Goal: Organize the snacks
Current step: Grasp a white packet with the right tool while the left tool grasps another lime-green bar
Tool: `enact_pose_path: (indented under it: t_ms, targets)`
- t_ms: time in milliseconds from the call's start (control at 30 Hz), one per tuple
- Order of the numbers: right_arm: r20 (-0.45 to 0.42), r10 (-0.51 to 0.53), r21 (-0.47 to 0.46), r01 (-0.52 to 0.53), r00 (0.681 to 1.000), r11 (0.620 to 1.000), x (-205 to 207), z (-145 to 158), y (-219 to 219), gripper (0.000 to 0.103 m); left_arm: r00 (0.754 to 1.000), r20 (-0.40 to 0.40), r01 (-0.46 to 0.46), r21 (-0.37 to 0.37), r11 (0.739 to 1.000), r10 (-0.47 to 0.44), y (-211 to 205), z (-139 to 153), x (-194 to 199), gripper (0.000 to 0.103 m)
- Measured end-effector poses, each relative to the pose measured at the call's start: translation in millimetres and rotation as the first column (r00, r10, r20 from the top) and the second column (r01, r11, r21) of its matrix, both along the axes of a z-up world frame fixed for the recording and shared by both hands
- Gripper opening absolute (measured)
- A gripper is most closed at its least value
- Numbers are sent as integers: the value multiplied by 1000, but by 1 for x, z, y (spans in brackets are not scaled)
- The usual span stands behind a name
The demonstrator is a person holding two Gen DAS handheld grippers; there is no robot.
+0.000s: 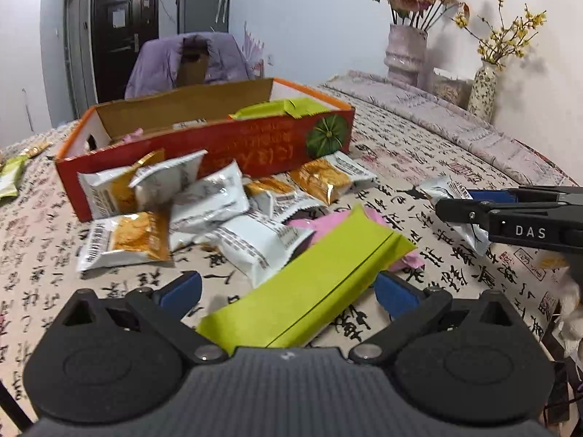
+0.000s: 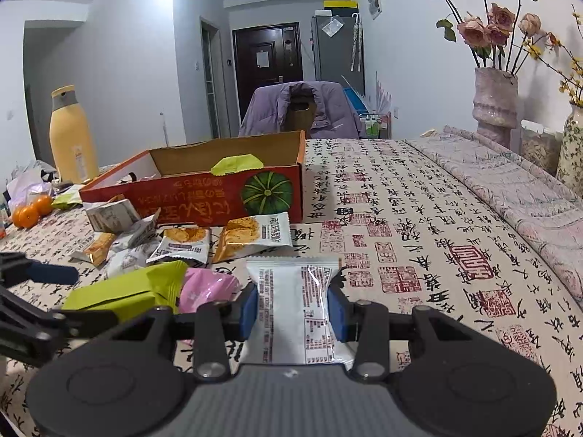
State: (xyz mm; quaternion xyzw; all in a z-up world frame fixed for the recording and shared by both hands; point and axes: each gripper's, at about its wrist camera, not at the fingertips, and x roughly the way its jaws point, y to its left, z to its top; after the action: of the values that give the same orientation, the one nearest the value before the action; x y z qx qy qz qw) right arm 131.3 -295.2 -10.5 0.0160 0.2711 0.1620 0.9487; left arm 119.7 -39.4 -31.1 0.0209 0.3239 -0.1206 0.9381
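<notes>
Right gripper (image 2: 294,313) is pinching a white snack packet (image 2: 293,309) between its blue pads, held just above the tablecloth (image 2: 419,240). Left gripper (image 1: 288,291) is spread wide with a green packet (image 1: 306,287) lying between its fingers (pads not touching it). Past that, a pile of white-and-orange packets (image 1: 204,211) sits against the red cardboard box (image 1: 233,142), which already has a green one (image 1: 280,107) inside.

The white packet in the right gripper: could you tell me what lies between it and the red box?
In the right wrist view, two orange-and-white snack packets lie on the tablecloth between the white packet and the red box.
</notes>
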Motion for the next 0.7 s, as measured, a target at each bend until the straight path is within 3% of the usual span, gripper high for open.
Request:
enact_pose_path:
  t_ms: [67,167,233,333,500,567,700]
  targets:
    - [-1,2,6,-2,1000,1000,-1,-1,-1,40,1000,-6,9,-17,1000,-9,-1,-1,1,100]
    - [-2,8,16,-8,1000,1000,-3,-2,-2,40,1000,-19,11,-24,1000,-12,-4,-2,2,80]
    - [-2,11,23,-11,1000,1000,-4,-3,-2,40,1000,-28,6,-21,1000,-7,-5,-2,0,80]
    - [-2,18,32,-18,1000,999,-5,-4,-3,40,1000,-27,-9,-23,1000,8,-6,0,-4,71]
    - [-1,25,48,-25,1000,999,-9,-6,-5,40,999,-39,-6,-36,999,5,-15,3,-15,44]
    - [-1,28,55,-28,1000,998,-11,-6,-7,40,999,-47,1,-40,999,-3,-21,4,-19,40]
    - [3,35,67,-36,999,997,-14,-6,-10,40,999,-50,16,-29,999,-18,-34,6,-24,40]
